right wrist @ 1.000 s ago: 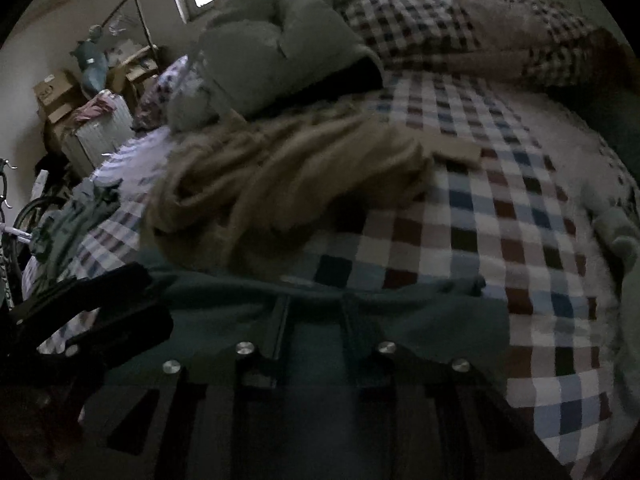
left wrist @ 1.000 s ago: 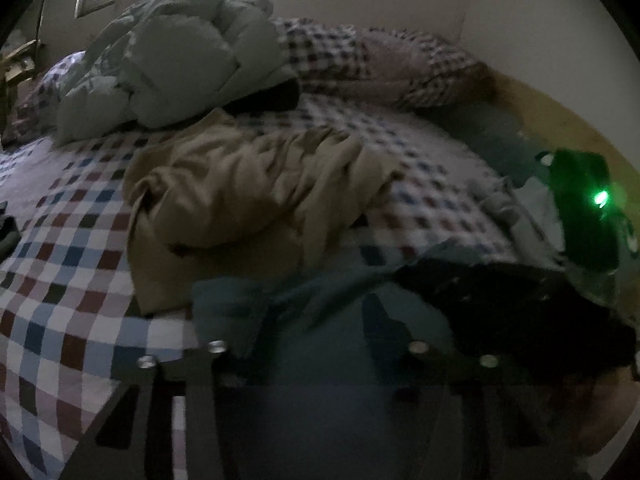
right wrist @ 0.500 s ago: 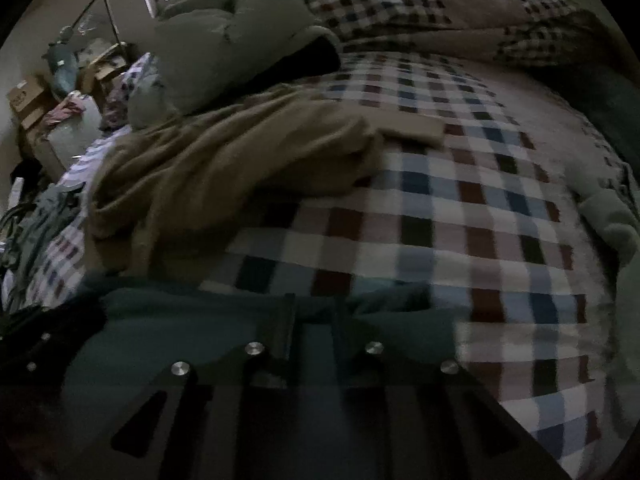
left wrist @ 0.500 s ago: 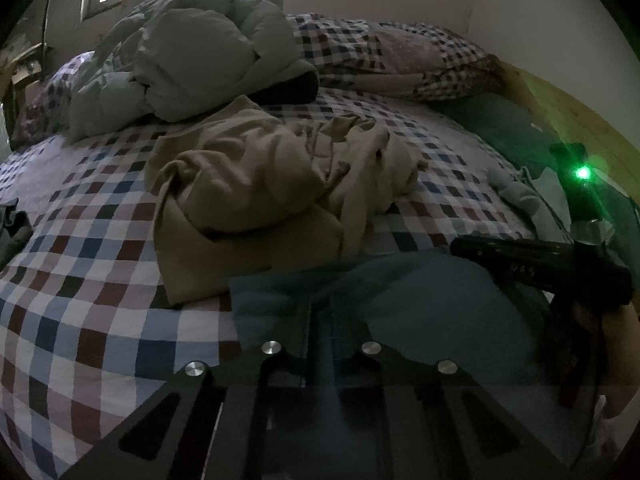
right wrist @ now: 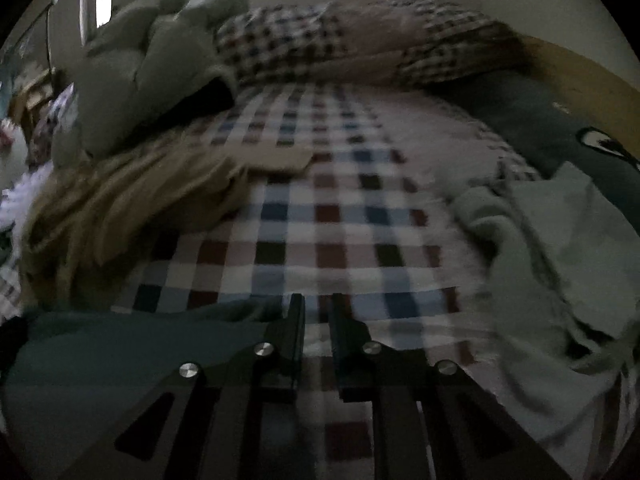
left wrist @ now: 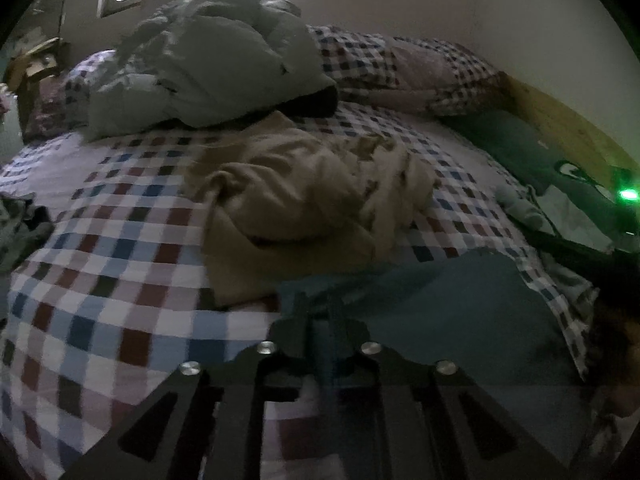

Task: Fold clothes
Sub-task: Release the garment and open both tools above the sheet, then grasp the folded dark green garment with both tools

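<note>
A teal garment [left wrist: 460, 312] lies spread on the checked bedsheet [left wrist: 100, 260] at the near edge. My left gripper [left wrist: 320, 312] sits at its left corner; the jaws are opening, with a narrow gap and a fold of teal cloth still between them. In the right wrist view the teal garment [right wrist: 120, 344] lies left of my right gripper [right wrist: 318, 312]. That gripper stands slightly open, with only bedsheet [right wrist: 320, 240] showing between its fingers. A crumpled beige garment [left wrist: 312, 208] lies in the middle of the bed, also visible as the beige garment [right wrist: 120, 208].
A grey puffy quilt [left wrist: 208, 64] and checked pillows [left wrist: 400, 68] lie at the head of the bed. A pale grey-green garment [right wrist: 560, 248] and a dark green cloth [right wrist: 520, 112] lie along the right side. The other tool's black body with a green light [left wrist: 626, 194] is at right.
My right gripper has swung right off the teal garment, and bedsheet now shows between its fingers. The left gripper's fingers stand a little wider than half a second ago.
</note>
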Action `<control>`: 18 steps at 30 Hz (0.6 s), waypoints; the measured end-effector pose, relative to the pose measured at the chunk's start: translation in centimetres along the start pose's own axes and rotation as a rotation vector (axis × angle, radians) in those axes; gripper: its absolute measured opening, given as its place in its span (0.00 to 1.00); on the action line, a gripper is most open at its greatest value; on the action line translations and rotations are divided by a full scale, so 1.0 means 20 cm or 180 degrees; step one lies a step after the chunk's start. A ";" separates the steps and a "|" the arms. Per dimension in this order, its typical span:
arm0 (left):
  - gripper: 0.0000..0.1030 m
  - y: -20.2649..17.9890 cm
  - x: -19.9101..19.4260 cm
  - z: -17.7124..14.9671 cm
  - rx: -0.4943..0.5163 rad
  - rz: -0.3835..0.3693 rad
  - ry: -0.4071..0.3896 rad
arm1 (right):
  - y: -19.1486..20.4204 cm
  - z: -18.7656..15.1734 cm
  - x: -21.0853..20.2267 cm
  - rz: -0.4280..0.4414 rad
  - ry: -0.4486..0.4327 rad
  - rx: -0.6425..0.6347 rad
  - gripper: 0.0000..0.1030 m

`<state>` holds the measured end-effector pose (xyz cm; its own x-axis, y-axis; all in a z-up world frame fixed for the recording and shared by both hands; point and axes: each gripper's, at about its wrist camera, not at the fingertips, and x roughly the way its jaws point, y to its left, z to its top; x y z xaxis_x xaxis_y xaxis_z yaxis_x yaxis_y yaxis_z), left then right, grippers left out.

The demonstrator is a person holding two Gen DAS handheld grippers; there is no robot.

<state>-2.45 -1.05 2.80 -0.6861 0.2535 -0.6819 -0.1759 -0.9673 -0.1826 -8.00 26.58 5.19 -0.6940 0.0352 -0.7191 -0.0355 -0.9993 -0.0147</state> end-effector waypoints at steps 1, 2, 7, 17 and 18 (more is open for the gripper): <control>0.25 0.02 -0.01 0.00 -0.0057 -0.0008 -0.0003 | 0.00 0.00 -0.05 0.0018 -0.0059 0.0006 0.13; 0.33 0.05 -0.02 0.00 -0.0113 -0.0016 -0.0007 | 0.00 0.00 -0.08 0.0044 -0.0116 -0.0007 0.13; 0.45 0.17 -0.05 -0.01 -0.0469 -0.0197 0.0032 | 0.06 -0.03 -0.27 0.0228 -0.0317 -0.0093 0.22; 0.70 0.14 -0.01 -0.03 -0.0480 -0.0659 0.0322 | 0.16 -0.21 -0.39 0.0613 -0.0149 -0.0333 0.45; 0.70 0.13 0.01 -0.03 -0.0476 -0.0675 0.0361 | 0.16 -0.21 -0.39 0.0639 -0.0149 -0.0351 0.46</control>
<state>-2.58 -3.58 1.75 -0.5601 0.4574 -0.6907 -0.1952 -0.8832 -0.4265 0.39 23.03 7.85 -0.7120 -0.1663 -0.6822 0.1836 -0.9818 0.0477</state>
